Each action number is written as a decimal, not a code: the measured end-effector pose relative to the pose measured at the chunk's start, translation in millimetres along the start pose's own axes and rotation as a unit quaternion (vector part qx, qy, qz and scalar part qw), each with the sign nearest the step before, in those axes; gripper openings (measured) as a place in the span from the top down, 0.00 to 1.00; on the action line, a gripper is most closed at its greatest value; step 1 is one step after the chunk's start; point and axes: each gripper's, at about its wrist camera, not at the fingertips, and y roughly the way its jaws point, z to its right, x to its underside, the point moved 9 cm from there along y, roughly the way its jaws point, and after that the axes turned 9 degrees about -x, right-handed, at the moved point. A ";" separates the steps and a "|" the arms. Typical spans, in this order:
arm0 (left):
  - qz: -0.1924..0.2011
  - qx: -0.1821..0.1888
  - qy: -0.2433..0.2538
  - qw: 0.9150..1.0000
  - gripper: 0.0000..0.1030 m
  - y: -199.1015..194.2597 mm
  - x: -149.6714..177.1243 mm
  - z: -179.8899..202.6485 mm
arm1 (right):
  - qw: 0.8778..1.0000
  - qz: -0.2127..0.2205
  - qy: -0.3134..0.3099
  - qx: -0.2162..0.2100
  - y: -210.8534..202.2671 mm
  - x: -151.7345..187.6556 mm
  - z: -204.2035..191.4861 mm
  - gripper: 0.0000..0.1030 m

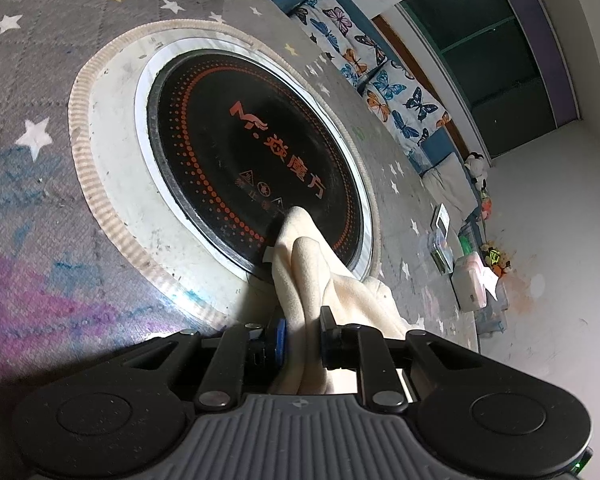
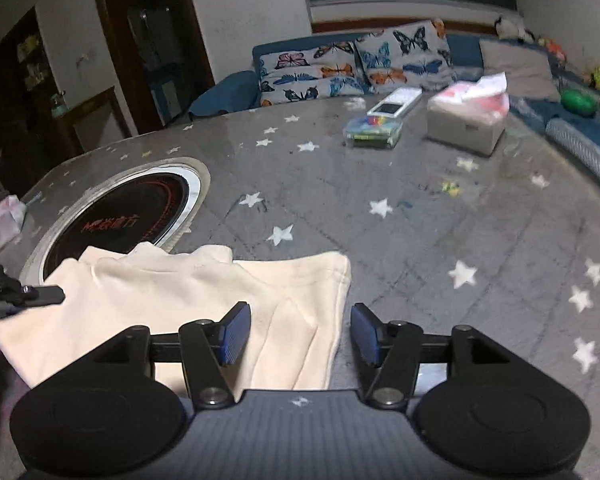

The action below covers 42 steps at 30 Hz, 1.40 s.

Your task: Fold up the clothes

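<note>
Left wrist: left gripper (image 1: 302,330) fingers pinching cream garment (image 1: 300,264), right gripper (image 2: 300,332) fingers spread, empty.

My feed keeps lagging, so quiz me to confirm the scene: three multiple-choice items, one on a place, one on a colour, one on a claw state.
1. Where does the cream garment partly lie?
A. over the round cooktop
B. on the sofa
C. on the tissue box

2. What colour are the right claw pads?
A. red
B. blue
C. green

3. What is the left claw doing?
A. hanging open
B. shut on the garment
C. holding a remote

Answers:
1 A, its far edge covers the cooktop's near rim.
2 B, both ribbed pads show blue.
3 B, cloth is bunched between its fingers.
</note>
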 end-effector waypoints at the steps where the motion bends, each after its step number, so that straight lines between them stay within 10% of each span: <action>1: 0.000 0.000 0.001 1.000 0.82 0.0 -0.1 0.1 | 1.000 -0.001 0.003 -0.006 1.7 1.5 -1.7 0.49; 9: 0.009 -0.007 0.026 1.000 0.84 -3.9 -1.5 7.8 | 1.000 0.009 -0.006 -0.015 0.1 -0.7 -14.6 0.85; 42: -0.014 0.055 0.222 0.973 0.86 45.3 69.4 206.7 | 0.981 0.129 -0.036 0.141 -138.2 -53.2 81.6 0.87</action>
